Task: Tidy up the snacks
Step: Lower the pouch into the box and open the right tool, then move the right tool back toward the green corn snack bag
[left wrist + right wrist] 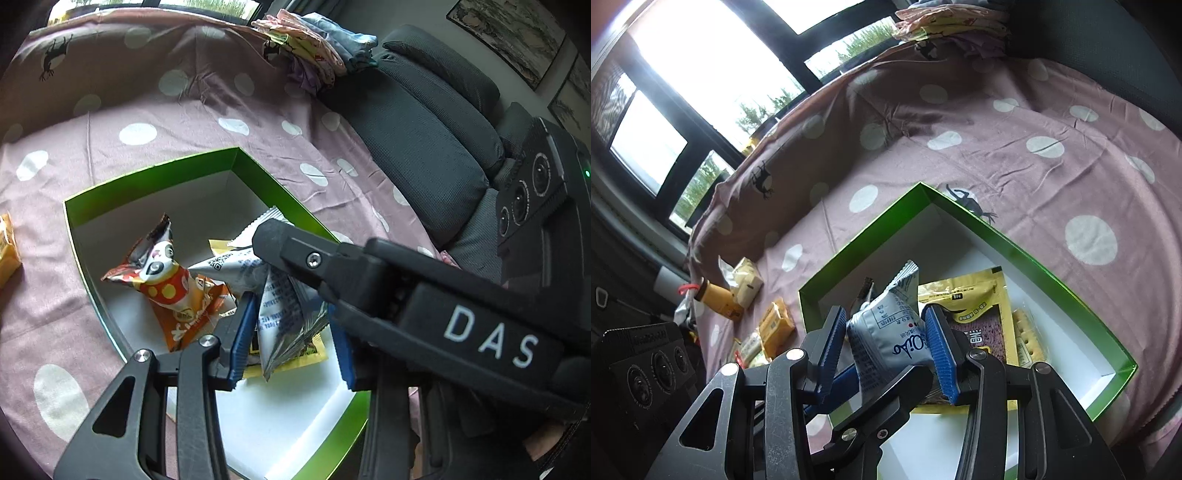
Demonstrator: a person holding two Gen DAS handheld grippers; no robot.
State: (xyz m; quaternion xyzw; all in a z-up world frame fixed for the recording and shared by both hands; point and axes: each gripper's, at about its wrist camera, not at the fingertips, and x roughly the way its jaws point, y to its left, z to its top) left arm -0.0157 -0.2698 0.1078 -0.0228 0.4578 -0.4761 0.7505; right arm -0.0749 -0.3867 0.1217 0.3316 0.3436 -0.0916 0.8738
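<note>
Both grippers over the green box [1071, 266] on the spotted cloth [997, 122]. Right gripper [886, 339]: jaws clamp a silver snack packet [886, 332]. Left gripper [291, 339]: jaws pinch the same packet. Panda packet [166, 277] and yellow pouch [975, 295] lie inside the box.

Glossy green card box [1027, 242], shiny foil packet [886, 332], wrinkled dotted cloth [997, 147]
</note>
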